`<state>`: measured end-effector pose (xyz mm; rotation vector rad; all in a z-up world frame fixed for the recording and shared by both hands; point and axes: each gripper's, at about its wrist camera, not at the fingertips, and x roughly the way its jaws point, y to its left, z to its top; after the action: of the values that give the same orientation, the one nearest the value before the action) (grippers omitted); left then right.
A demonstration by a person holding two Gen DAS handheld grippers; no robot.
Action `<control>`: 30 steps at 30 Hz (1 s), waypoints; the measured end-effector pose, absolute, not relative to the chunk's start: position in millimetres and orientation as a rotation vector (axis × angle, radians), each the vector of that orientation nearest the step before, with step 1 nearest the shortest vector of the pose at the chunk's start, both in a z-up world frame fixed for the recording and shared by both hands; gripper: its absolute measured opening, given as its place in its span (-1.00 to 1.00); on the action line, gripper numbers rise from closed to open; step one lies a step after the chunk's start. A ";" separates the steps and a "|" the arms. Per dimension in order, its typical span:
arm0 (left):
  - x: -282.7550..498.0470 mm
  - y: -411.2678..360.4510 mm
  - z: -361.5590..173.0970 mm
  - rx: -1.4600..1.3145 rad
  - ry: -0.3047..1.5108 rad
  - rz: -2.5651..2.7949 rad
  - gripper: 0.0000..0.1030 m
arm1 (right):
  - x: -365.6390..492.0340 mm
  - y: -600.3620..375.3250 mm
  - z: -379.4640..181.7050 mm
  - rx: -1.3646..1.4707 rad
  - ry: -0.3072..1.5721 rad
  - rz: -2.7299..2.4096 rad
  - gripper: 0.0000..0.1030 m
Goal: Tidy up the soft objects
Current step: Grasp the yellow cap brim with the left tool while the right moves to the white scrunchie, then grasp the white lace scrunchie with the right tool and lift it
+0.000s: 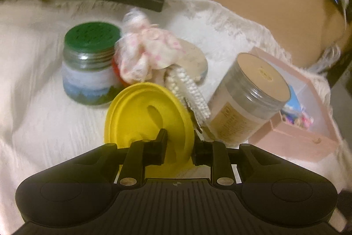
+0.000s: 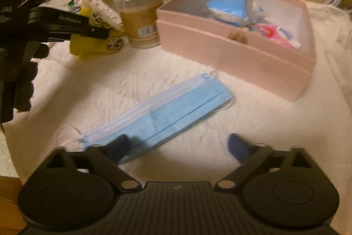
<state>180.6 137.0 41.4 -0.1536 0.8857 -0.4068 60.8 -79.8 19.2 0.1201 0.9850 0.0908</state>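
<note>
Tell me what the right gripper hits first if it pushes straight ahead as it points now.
Probably the blue face mask lying on the white cloth just ahead of the open right gripper; depth is uncertain.

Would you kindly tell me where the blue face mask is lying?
In the right wrist view the blue face mask lies flat on the white cloth, just ahead of the open right tongs, below the pink box.

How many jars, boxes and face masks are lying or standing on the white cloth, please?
Jars: 2, green-lidded jar and tan-lidded jar
Boxes: 1, pink box
Face masks: 1, blue face mask
Total: 4
</note>
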 end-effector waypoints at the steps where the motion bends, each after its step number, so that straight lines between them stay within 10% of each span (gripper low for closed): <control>1: 180.1 139.9 39.9 -0.176 0.894 -0.404 -0.50 | 60.6 -76.6 18.4 0.110 0.984 0.078 1.00; 25: 119.3 265.6 89.6 -0.323 0.651 -0.303 -0.80 | 160.6 40.8 135.0 -0.173 0.677 0.404 0.63; 27: 119.0 272.2 91.8 -0.327 0.641 -0.289 -0.80 | 184.7 66.1 124.9 -0.193 0.699 0.395 0.51; 30: 126.7 284.2 101.1 -0.324 0.618 -0.267 -0.80 | 221.7 94.6 105.0 -0.267 0.760 0.355 -0.64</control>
<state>126.7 284.2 101.1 -0.3241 0.6184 -0.2672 221.7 94.6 105.0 -0.2671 0.7599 0.3547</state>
